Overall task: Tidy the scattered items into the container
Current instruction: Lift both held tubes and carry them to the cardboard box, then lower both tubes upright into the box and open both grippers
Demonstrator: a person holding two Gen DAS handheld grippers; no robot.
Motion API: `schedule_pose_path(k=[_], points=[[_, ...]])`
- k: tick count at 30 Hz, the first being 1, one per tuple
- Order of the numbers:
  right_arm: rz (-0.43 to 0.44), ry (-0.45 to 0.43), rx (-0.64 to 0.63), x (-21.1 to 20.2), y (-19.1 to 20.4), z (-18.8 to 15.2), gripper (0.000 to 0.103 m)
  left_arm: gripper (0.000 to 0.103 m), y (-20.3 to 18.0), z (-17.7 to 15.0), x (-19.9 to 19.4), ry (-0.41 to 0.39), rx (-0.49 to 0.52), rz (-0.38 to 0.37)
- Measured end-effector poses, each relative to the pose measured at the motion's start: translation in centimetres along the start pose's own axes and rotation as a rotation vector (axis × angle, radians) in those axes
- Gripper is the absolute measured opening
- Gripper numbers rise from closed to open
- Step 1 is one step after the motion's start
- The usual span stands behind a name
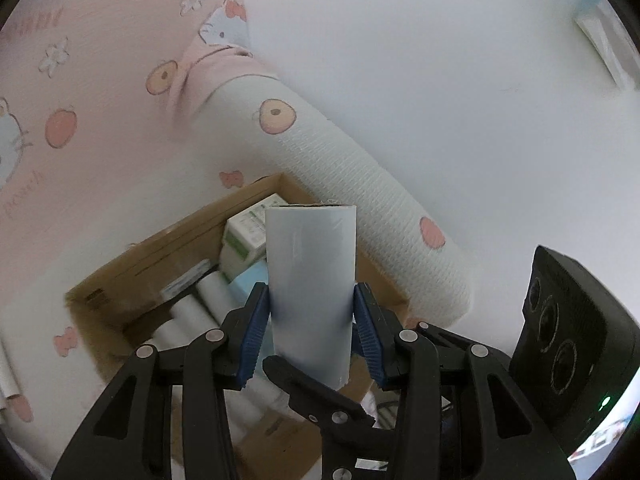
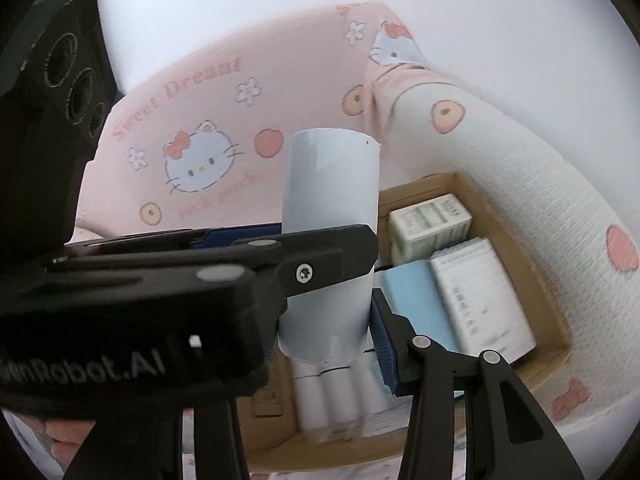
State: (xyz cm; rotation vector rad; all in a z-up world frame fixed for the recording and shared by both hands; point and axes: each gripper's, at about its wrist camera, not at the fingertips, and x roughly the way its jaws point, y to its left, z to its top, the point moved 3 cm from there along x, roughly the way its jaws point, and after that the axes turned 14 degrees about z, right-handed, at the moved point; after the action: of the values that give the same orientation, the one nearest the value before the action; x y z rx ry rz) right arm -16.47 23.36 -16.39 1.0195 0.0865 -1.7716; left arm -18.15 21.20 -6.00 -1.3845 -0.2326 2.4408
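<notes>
Tubes ride above the cardboard box (image 1: 120,276): left tongs (image 1: 312,320) clamp 1 pale tube (image 1: 310,280) upright, right tongs (image 2: 326,304) pinch another tube (image 2: 332,200), both over stowed rolls. Next comes lowering each into a free gap before release. Only the right view shows the blue packet (image 2: 412,300) beside the cartons.

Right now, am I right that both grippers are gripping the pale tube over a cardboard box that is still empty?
Not quite: the cardboard box is not empty. The right wrist view shows cartons and white rolls already in it. The rest holds: the left gripper and right gripper both clamp the pale tube above it.
</notes>
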Motion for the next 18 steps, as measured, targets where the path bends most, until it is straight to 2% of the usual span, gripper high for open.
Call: schedule_pose_path(k=[7, 10, 12, 14, 18], points=[[0.048, 0.116, -0.007, 3.1, -2.0, 0.2, 0.042, 0.047, 2.9, -0.1, 3.6, 0.101, -0.109, -0.024], [0.089, 0.186, 0.005, 5.0, -2.6, -0.3, 0.042, 0.047, 4.7, -0.6, 5.6, 0.173, -0.177, -0.027], [0.109, 0.202, 0.014, 5.4, -3.1, -0.4, 0.043, 0.047, 5.8, -0.7, 7.2, 0.223, -0.210, 0.006], [0.109, 0.187, 0.030, 5.0, -3.6, -0.3, 0.043, 0.047, 6.6, -1.2, 8.7, 0.264, -0.218, 0.074], [0.033, 0.199, 0.006, 4.4, -4.5, -0.5, 0.044, 0.047, 7.4, -2.0, 10.9, 0.341, -0.236, 0.118]])
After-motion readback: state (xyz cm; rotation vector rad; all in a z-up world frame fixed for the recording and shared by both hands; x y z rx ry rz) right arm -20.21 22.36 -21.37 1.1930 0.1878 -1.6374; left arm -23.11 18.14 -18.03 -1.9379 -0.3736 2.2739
